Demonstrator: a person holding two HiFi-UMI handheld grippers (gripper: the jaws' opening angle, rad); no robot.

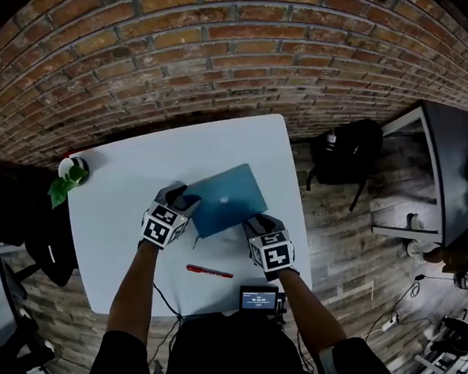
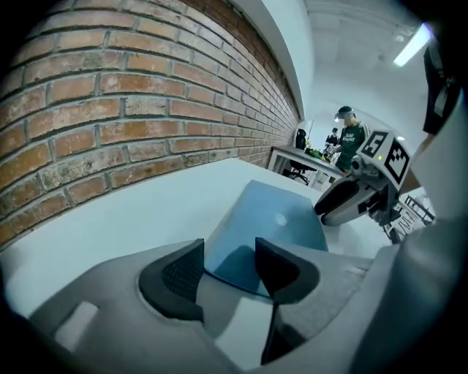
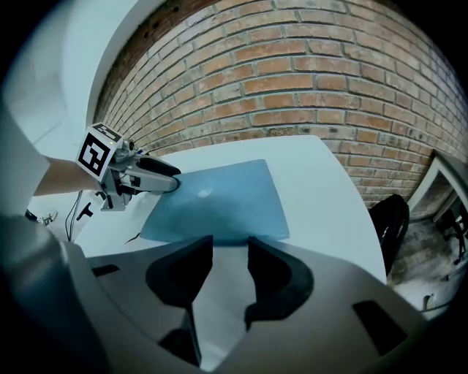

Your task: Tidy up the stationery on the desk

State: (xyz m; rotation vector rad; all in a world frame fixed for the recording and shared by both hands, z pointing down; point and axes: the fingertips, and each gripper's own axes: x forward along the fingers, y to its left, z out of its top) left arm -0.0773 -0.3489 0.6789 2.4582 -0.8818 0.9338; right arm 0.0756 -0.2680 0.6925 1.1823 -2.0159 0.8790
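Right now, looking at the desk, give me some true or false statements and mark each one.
The red pen lies on the blue notebook. False: it lies on the bare table, nearer the person.
The left gripper and right gripper are both open. True.
A small plant stands at the table's far left corner. True.
The right gripper holds the pen. False: it is empty, at the notebook's near edge.

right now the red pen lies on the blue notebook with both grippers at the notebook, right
No: the head view shows the red pen on the white table, apart from the blue notebook; the left gripper and right gripper are at it.
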